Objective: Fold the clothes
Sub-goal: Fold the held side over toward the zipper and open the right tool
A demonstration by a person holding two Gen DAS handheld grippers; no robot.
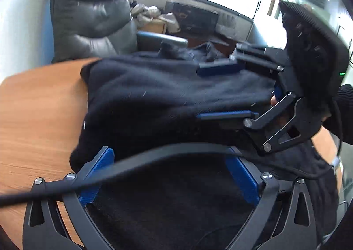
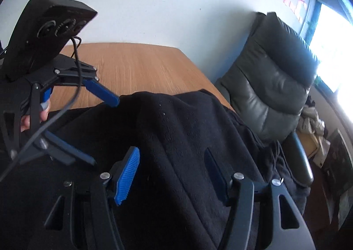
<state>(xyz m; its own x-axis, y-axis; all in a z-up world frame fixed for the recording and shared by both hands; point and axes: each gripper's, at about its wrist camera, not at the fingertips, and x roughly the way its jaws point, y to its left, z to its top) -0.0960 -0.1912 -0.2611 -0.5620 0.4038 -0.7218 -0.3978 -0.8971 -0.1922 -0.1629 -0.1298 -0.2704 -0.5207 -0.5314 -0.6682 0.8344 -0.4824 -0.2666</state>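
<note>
Left wrist: motion-blurred black garment (image 1: 167,95).

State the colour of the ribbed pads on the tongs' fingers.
Blue, on black frames; the right tongs' pads show it best in the right wrist view.

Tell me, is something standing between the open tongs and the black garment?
Nothing visible does. The left tongs and right tongs are both open right over the black garment on the wooden table.
</note>
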